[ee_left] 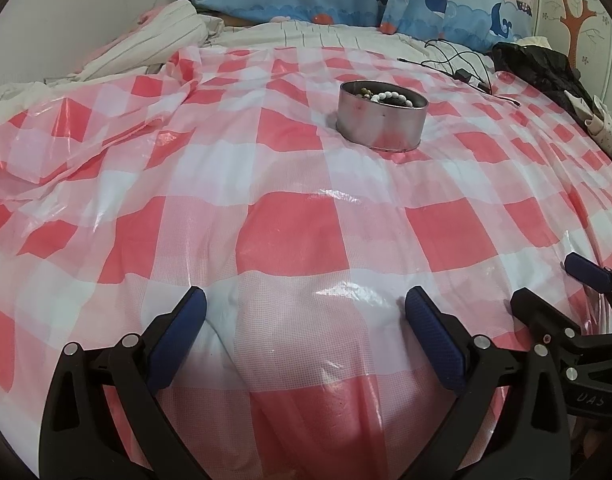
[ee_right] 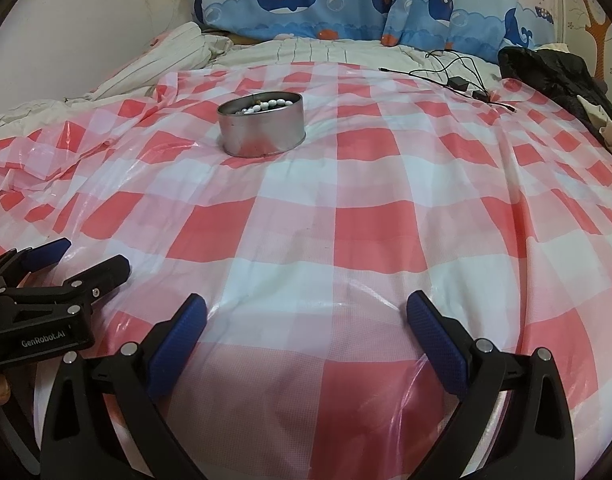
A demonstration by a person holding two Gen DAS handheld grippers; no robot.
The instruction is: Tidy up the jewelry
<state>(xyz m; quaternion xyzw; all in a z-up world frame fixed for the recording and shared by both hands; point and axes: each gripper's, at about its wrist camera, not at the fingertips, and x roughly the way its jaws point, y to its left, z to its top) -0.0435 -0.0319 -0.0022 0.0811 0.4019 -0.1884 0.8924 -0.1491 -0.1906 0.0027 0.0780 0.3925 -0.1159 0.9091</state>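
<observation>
Left tongs (ee_left: 306,316) and right tongs (ee_right: 306,320) hung spread wide, gripping nothing, low over the bed's near edge; the round metal tin (ee_left: 382,116) of white-bead bracelets (ee_left: 388,98) sat mid-bed on the red-checked plastic sheet (ee_left: 290,236)

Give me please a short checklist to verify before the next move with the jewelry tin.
1. Left gripper open, empty: ok.
2. Right gripper open, empty: ok.
3. Round metal tin upright on the checked plastic cloth: ok.
4. White bead bracelet inside tin: ok.
5. Other pieces in the tin identified: cannot tell.
6. Black cable away from tin: ok.
</observation>
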